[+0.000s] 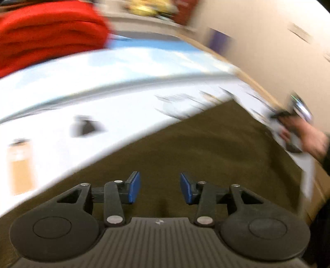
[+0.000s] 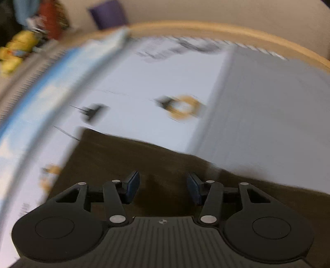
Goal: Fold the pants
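Observation:
Olive-brown pants lie flat on a pale printed sheet, and both views are blurred by motion. My left gripper hangs over the cloth, open, with only fabric showing behind the gap between its blue pads. In the right wrist view the pants fill the lower half, one corner reaching up to the left. My right gripper is open above them with nothing between its pads. At the right edge of the left wrist view a hand holds the other gripper beyond the pants' edge.
A stack of red cloth lies at the far left. A wooden edge borders the sheet, with a beige wall behind it. A purple object and yellow clutter sit beyond the edge. A grey panel covers the sheet's right part.

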`<act>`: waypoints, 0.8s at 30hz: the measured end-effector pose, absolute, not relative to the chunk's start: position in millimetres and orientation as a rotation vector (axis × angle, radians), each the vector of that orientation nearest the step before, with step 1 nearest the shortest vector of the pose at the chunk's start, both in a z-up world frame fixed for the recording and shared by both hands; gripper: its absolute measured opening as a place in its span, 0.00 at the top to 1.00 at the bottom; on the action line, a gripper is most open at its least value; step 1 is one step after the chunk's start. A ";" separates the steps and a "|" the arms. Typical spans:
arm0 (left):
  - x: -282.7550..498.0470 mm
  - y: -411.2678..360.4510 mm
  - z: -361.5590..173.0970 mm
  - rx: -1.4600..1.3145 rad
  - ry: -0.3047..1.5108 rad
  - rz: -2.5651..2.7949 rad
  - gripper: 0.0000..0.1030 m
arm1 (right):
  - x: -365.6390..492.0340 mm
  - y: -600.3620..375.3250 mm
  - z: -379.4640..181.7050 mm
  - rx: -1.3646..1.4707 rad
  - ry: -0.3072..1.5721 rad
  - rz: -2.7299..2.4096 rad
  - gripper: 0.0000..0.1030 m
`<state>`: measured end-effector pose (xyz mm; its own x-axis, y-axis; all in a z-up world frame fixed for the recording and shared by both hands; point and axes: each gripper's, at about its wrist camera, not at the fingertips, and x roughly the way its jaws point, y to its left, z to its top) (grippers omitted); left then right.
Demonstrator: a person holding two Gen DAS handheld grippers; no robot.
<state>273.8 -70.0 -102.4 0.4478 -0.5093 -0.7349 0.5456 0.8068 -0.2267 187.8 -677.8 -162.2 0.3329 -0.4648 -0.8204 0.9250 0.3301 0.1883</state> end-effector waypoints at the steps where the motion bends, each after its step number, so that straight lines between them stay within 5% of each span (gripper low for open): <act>1: 283.4 -53.5 -100.5 0.028 0.902 -0.554 0.49 | 182.1 -681.8 -168.6 0.764 0.778 -1.042 0.48; 7: 309.1 66.4 -112.1 -0.073 1.058 0.091 0.25 | 179.0 -678.4 -178.9 0.692 0.845 -0.995 0.50; 17: 286.4 175.7 -165.9 -0.153 1.213 0.201 0.18 | 192.1 -656.4 -181.0 0.513 0.890 -0.989 0.51; 18: 286.8 176.8 -171.0 -0.151 1.202 0.186 0.19 | 191.9 -654.1 -181.2 0.499 0.889 -0.990 0.51; 22: 290.1 182.7 -176.7 -0.195 1.130 0.104 0.56 | 194.5 -647.8 -183.5 0.467 0.873 -0.960 0.76; 23: 292.0 185.0 -171.7 -0.221 1.080 0.102 0.57 | 195.9 -645.9 -183.4 0.455 0.872 -0.955 0.89; 24: 289.1 185.6 -160.9 -0.219 1.006 0.108 0.58 | 197.4 -644.5 -182.7 0.447 0.861 -0.942 0.91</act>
